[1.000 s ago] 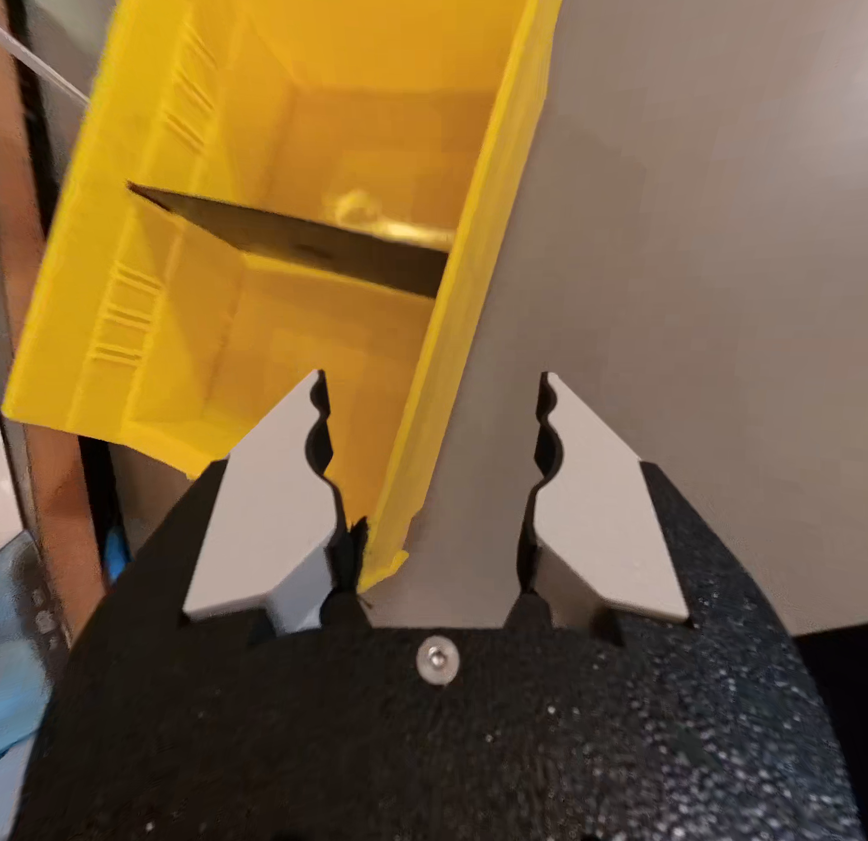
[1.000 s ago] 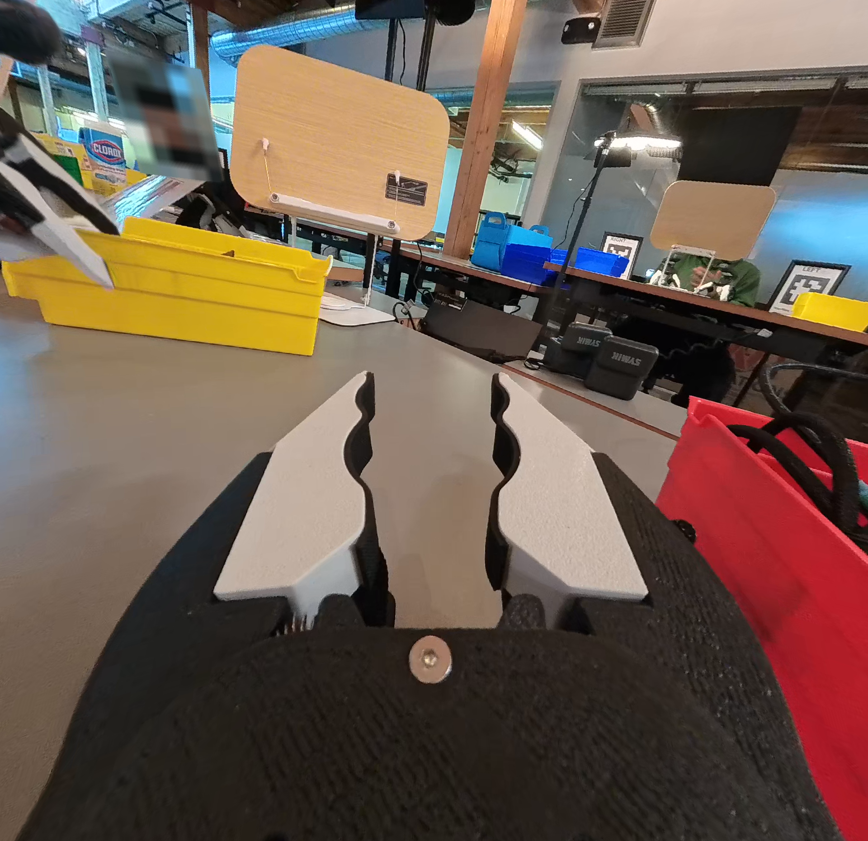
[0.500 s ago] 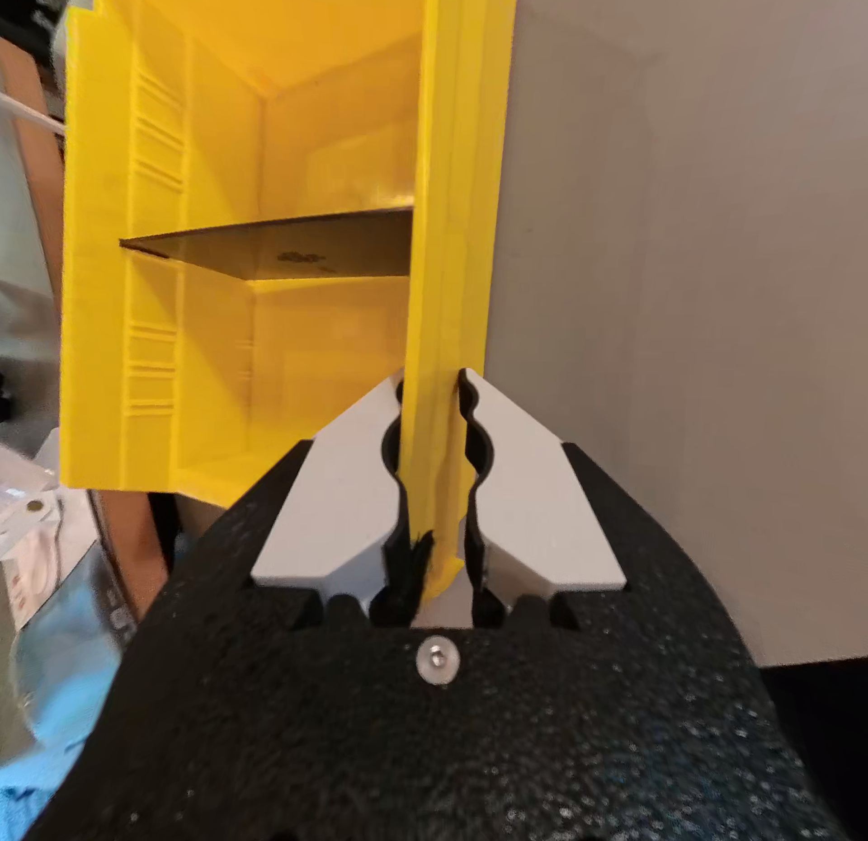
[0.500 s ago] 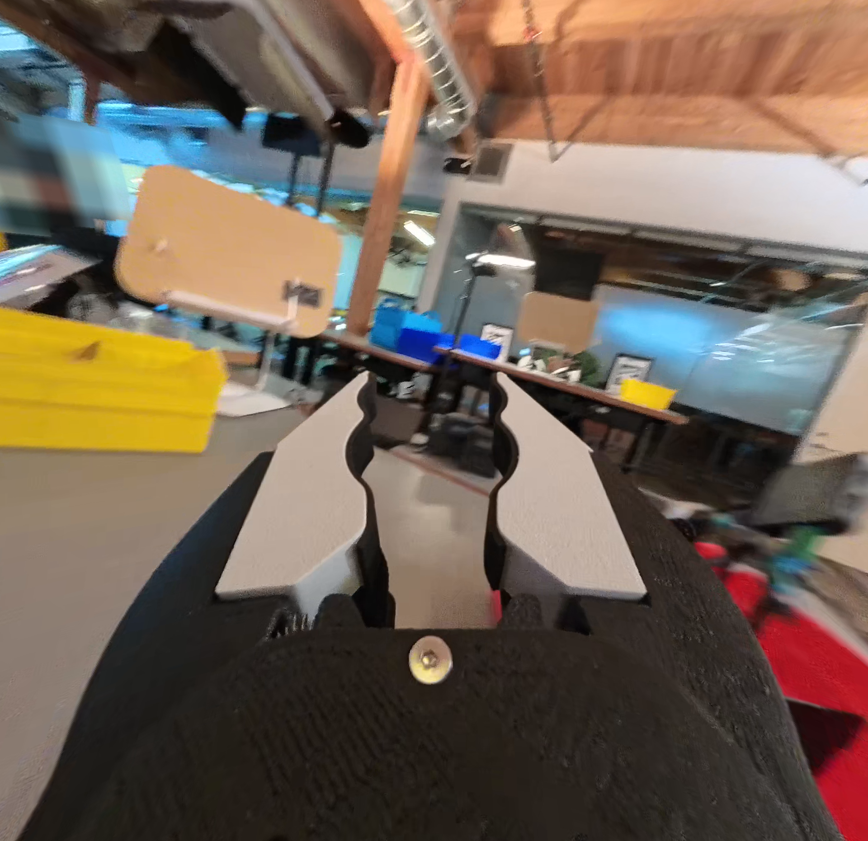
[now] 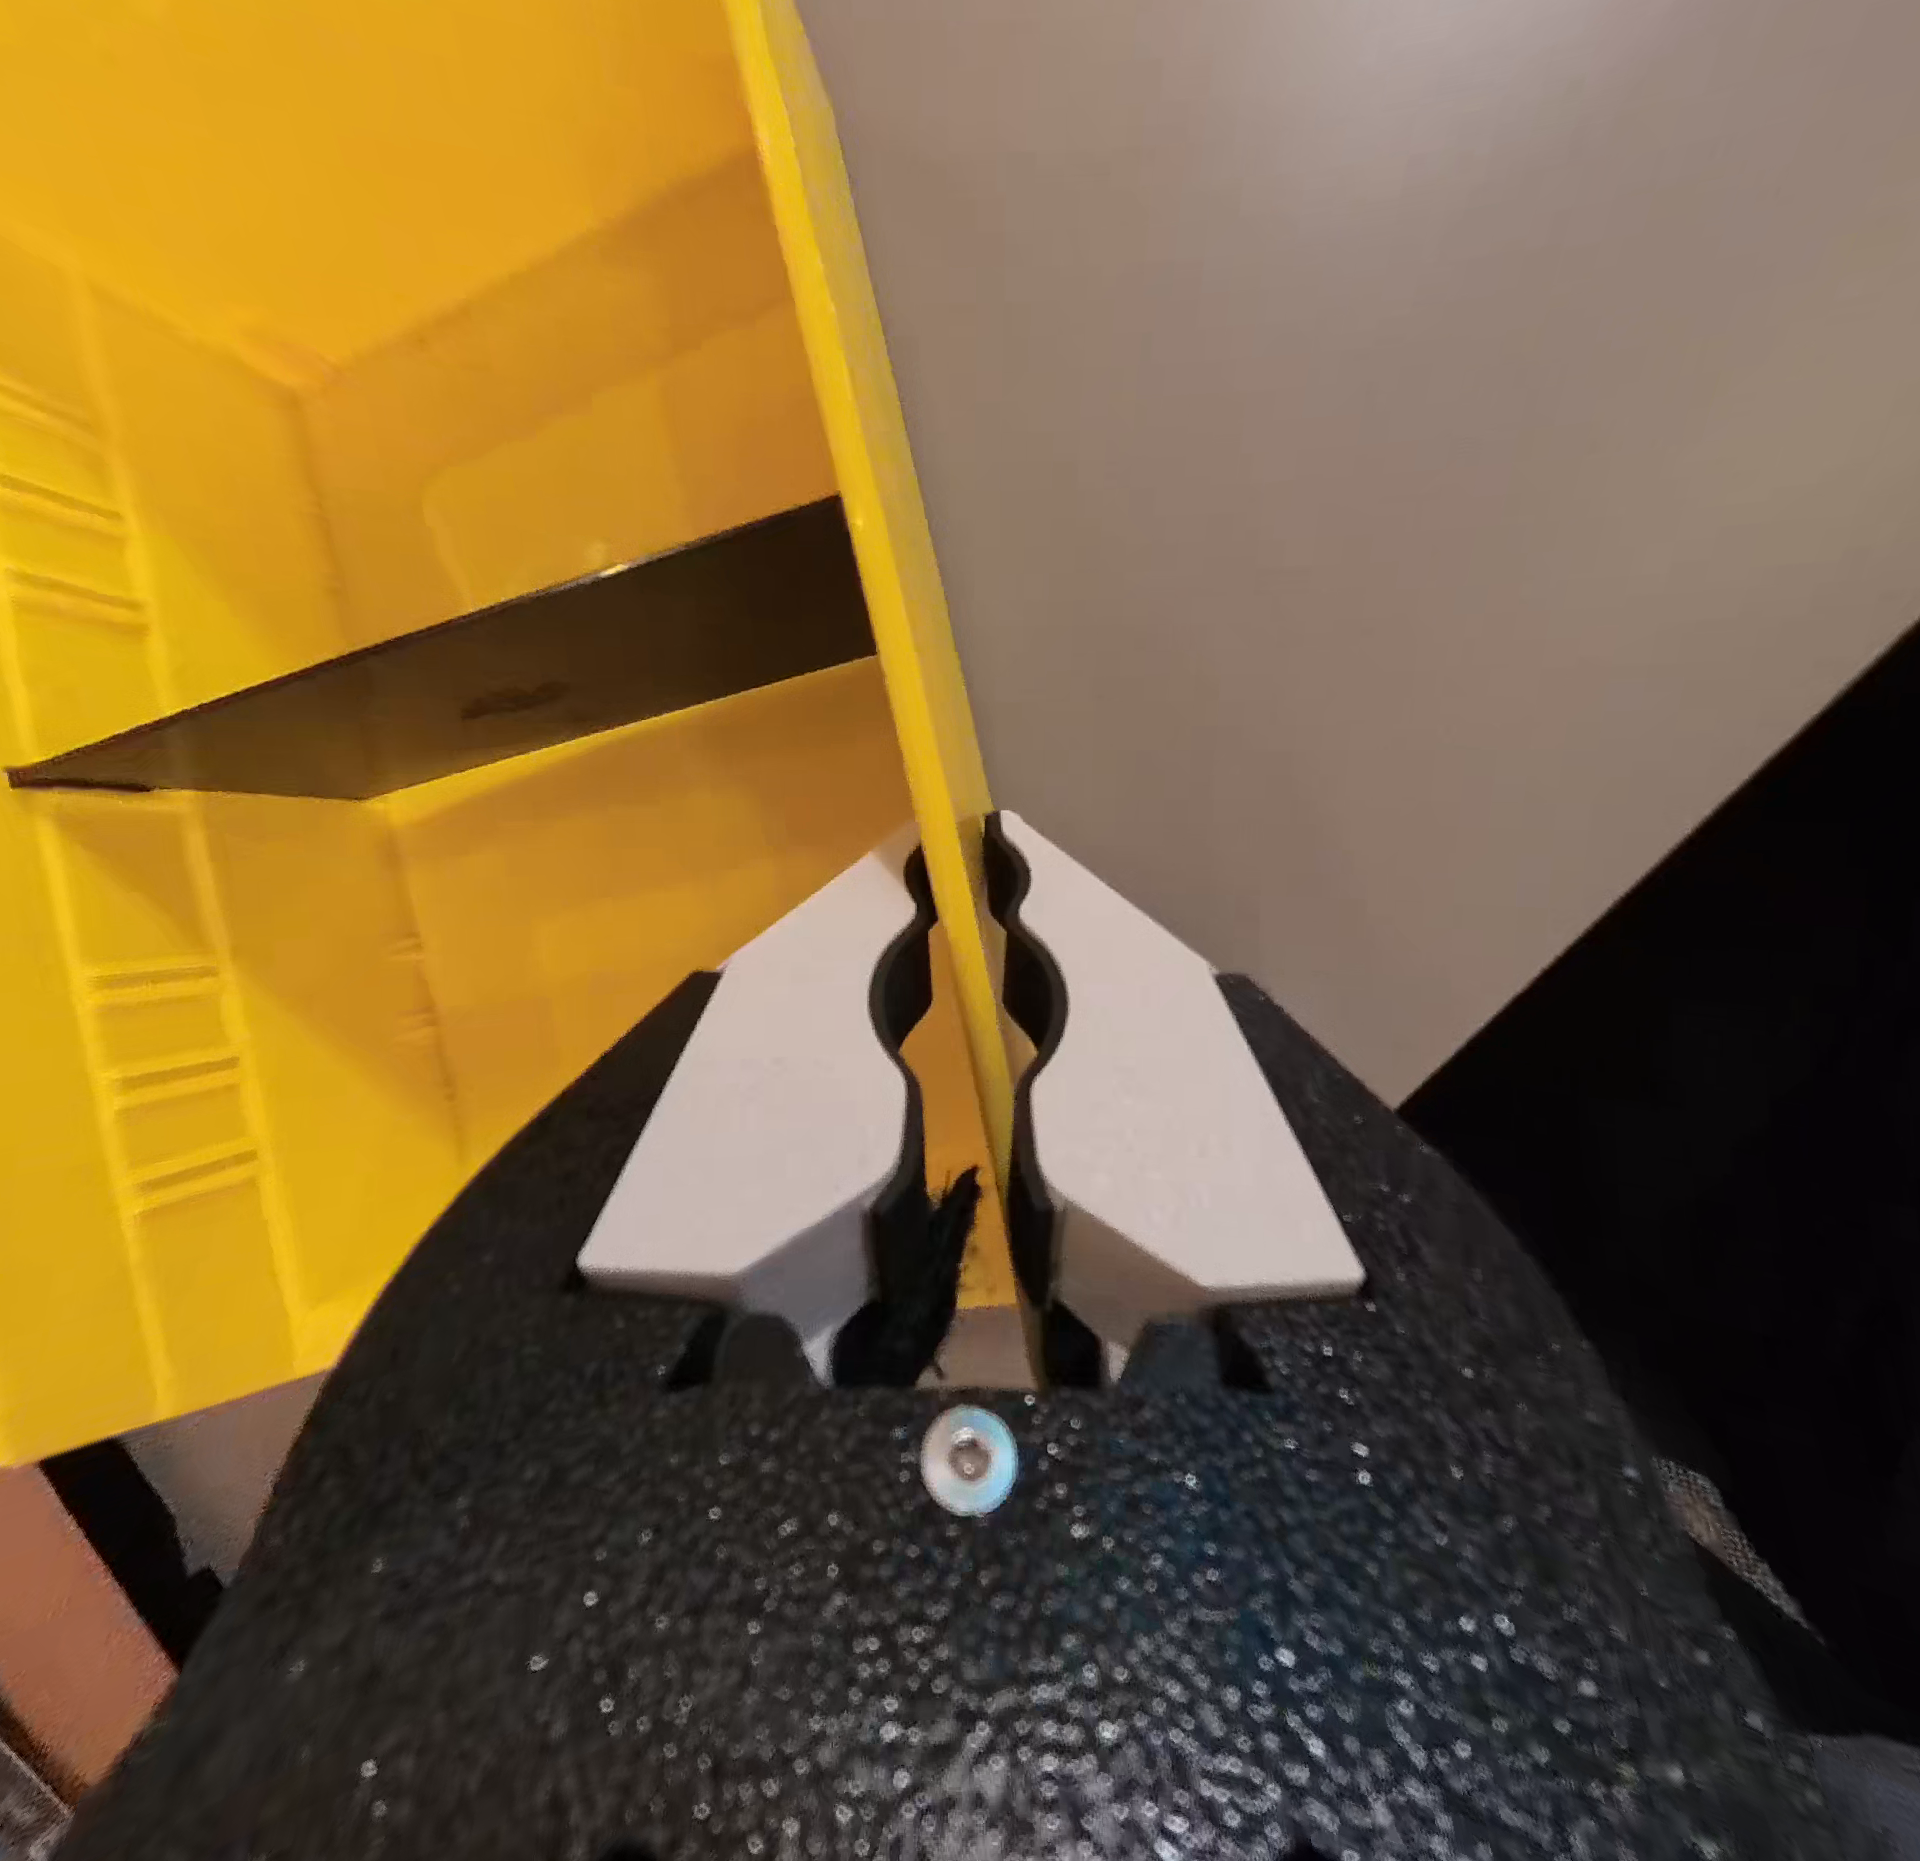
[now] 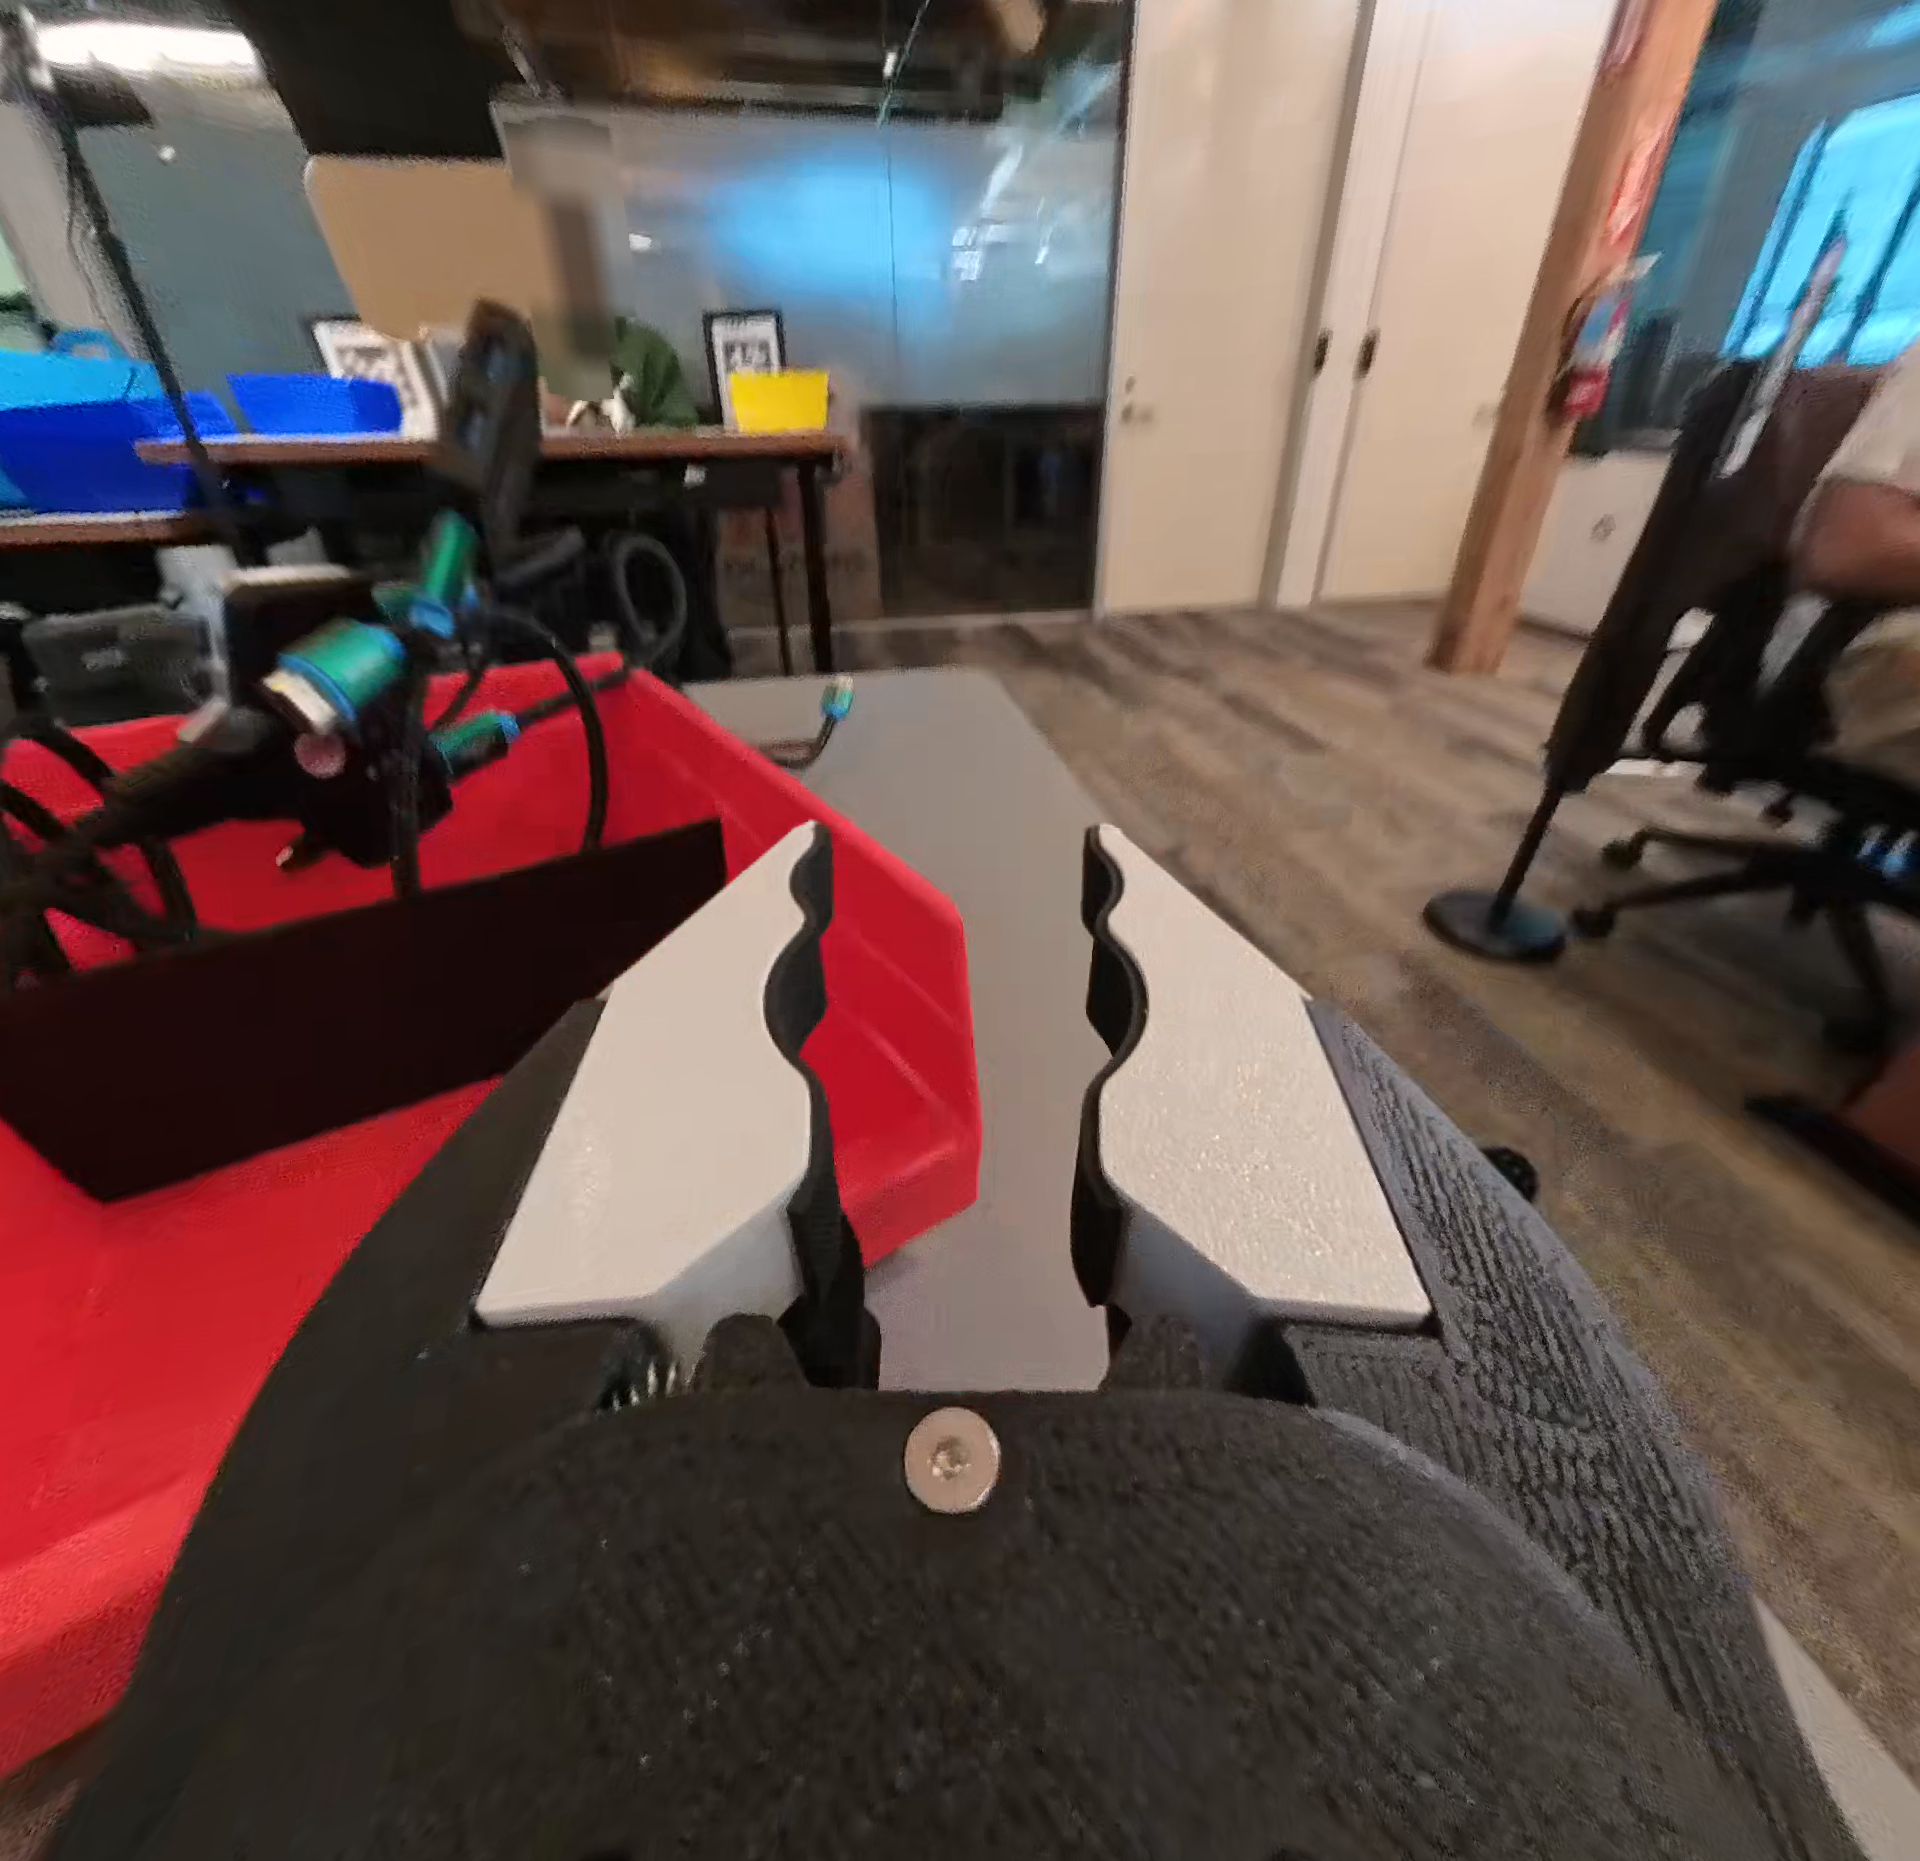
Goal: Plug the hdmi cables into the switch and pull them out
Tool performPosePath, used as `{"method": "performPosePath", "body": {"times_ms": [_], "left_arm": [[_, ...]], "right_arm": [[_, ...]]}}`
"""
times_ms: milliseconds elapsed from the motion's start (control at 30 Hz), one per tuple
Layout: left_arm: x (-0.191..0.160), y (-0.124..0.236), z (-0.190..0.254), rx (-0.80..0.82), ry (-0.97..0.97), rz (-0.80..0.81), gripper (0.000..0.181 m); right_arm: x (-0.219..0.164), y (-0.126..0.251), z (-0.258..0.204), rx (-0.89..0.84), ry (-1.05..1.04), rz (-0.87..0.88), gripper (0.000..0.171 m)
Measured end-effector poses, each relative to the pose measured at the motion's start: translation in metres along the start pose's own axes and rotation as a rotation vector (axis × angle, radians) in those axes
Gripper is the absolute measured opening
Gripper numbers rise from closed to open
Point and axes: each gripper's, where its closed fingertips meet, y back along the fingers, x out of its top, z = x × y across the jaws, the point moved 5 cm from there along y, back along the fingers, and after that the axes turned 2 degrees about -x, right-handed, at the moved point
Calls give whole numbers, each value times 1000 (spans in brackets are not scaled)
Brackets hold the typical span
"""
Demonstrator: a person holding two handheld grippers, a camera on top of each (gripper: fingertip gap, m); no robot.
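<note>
Left gripper (image 5: pixel 961 938) is clamped tight, fingers nearly meeting on a thin yellow wall (image 5: pixel 831 357); right gripper (image 6: pixel 956 928) hangs with fingers spread wide, nothing between.

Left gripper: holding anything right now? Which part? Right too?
The left gripper is shut on the yellow bin, clamping its side wall rim near the corner. The right gripper is open and empty beside the red bin.
</note>
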Motion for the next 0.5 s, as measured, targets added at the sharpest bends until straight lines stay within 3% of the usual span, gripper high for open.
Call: {"method": "performPosePath", "body": {"times_ms": [200, 267, 367, 500], "left_arm": [[-7, 7, 19, -57, -6, 129, 4], [-13, 11, 24, -54, -18, 158, 4], [-21, 17, 31, -39, -40, 182, 4], [-33, 27, 40, -77, -24, 200, 3]], "right_arm": [[-35, -33, 7, 61, -70, -147, 50], [-36, -38, 5, 87, -89, -154, 47], [-37, -38, -6, 178, -107, -214, 27], [-37, -32, -15, 201, -46, -288, 26]]}}
